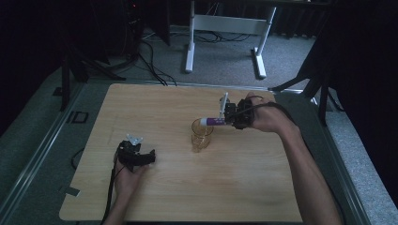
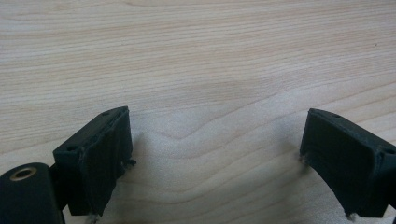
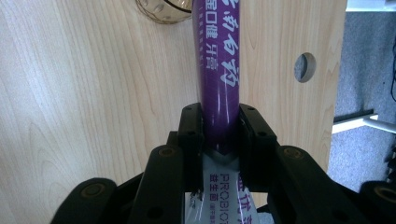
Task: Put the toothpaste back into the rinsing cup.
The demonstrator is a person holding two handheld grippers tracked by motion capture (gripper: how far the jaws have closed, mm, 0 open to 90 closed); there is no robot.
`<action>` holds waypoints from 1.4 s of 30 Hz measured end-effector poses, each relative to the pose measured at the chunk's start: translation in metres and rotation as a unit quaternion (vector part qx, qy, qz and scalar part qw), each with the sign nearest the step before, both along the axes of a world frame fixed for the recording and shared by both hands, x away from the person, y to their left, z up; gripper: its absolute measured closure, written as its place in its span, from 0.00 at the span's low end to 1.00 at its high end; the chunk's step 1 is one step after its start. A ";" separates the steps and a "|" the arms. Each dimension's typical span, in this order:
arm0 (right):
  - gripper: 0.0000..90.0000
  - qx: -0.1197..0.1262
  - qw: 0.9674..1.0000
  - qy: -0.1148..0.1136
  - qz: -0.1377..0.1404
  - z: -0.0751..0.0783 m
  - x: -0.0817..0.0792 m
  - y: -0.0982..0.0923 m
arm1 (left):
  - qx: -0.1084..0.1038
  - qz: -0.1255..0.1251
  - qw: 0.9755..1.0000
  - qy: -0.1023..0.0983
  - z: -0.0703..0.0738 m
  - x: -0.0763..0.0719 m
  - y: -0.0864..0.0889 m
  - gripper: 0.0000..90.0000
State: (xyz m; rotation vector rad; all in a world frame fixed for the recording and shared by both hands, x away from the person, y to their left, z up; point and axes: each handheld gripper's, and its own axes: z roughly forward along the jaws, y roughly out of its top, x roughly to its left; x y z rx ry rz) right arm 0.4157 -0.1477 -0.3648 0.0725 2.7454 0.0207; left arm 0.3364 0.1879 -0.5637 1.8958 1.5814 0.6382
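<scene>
The table point(image 1: 155, 112) is carrying everything, a pale wooden top sitting on grey carpet. A round hole point(image 3: 304, 67) is showing in the wood near its edge in the right gripper view.

The right gripper point(image 1: 230, 117) is hanging above the right half of the table, nearer the far edge, pointing toward the left edge. Its jaws are clenching a purple tube point(image 3: 218, 70) by the flat rear end, and the pads are pressing on both sides of it. The tube is lying roughly level, and its white cap end is reaching over the rim of the cup point(image 1: 202, 134).

The left gripper point(image 2: 215, 158) is resting close to the table's near left corner, held in the person's left hand point(image 1: 126, 178). Its jaws are standing wide apart with only bare wood between them.

The cup is standing upright near the middle of the table, clear and amber-tinted, just left of the right gripper and well apart from the left one.
</scene>
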 end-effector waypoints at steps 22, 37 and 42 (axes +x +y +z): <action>0.81 -0.024 1.000 0.000 -0.001 0.001 0.004 0.005 | -0.023 -0.075 0.997 0.002 0.030 -0.016 -0.036 0.44; 0.81 -0.046 0.999 0.004 0.002 -0.003 0.006 0.017 | -0.046 -0.179 0.981 -0.055 0.059 -0.022 -0.093 0.45; 0.81 -0.047 0.999 0.003 0.004 -0.003 0.006 0.020 | -0.049 -0.195 0.977 -0.064 0.062 -0.020 -0.109 0.47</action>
